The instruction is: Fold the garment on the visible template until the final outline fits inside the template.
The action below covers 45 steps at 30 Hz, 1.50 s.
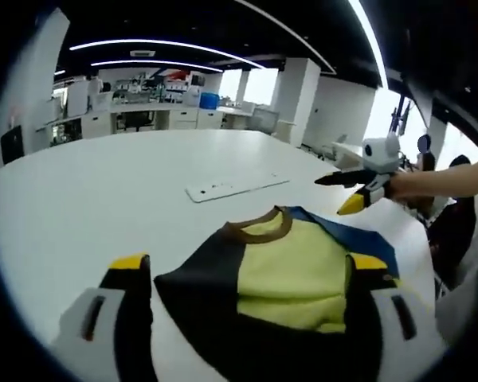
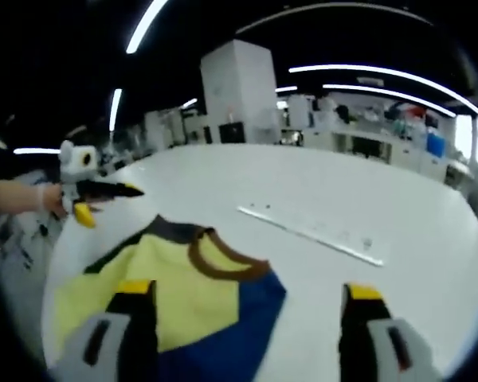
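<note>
Looking at how things lie, the folding has barely got going, I'd say. The garment [image 1: 291, 278] is a yellow top with a brown collar and dark and blue side panels, lying mostly flat and spread on the white bench [image 1: 103, 199]. I can't pick out any template outline under it, so whether it fits yet is anyone's guess. Pretty much all the folds look left to do.

The left claw [image 1: 251, 274] sits low over the shirt with its jaws wide apart, one yellow-tipped jaw either side of the fabric, gripping nothing. The right claw [image 2: 247, 298] is also spread apart and empty, one jaw over the yellow and blue cloth, the other over bare bench.

A thin white strip [image 1: 235, 186] lies flat on the bench just past the collar, apart from the shirt.

Room-wise it's a big open lab or office: white pillars [image 2: 240, 91], long ceiling light strips [image 1: 135, 44], cabinets and cluttered desks along the far wall, bright windows off to one side.
</note>
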Available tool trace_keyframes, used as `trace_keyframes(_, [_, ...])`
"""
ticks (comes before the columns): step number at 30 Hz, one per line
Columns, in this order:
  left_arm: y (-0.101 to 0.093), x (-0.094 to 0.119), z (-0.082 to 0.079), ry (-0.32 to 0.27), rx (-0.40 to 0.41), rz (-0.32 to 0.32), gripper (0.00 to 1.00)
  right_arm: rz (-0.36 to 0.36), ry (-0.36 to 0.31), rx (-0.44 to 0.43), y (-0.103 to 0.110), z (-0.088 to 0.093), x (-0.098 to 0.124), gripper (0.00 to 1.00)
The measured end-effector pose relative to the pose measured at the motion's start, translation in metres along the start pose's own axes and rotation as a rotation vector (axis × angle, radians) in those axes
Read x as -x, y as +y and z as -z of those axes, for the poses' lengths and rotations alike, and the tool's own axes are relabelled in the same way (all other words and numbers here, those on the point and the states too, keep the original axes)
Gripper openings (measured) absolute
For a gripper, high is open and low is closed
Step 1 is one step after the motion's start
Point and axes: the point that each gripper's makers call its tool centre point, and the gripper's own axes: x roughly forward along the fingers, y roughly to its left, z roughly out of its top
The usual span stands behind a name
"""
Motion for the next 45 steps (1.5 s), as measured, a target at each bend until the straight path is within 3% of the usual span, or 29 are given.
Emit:
trace_keyframes(8, [-0.022, 0.023, -0.005, -0.010, -0.013, 0.008, 0.98, -0.009, -0.011, 0.009, 0.014, -0.003, 0.026, 0.96])
trace_keyframes(11, [-0.027, 0.031, -0.004, 0.006, -0.091, -0.012, 0.96, -0.013, -0.006, 0.044, 0.025, -0.001, 0.040, 0.95])
trace_keyframes(17, [-0.053, 0.049, -0.006, -0.008, -0.098, 0.022, 0.95, -0.014, -0.007, 0.068, 0.038, 0.003, 0.065, 0.93])
trace_keyframes(26, [-0.080, 0.067, -0.001, -0.019, -0.095, 0.037, 0.92, -0.027, -0.022, 0.051, 0.060, 0.014, 0.086, 0.91])
trace_keyframes(29, [-0.078, 0.072, 0.000, -0.005, -0.110, 0.035, 0.91, -0.031, 0.004, 0.074, 0.065, 0.023, 0.090, 0.90])
trace_keyframes(35, [-0.082, 0.084, -0.010, -0.031, -0.110, 0.024, 0.90, -0.032, -0.017, 0.070, 0.068, 0.020, 0.100, 0.88])
trace_keyframes(45, [-0.084, 0.092, -0.007, -0.007, -0.139, 0.020, 0.90, -0.046, 0.001, 0.094, 0.082, 0.026, 0.117, 0.87])
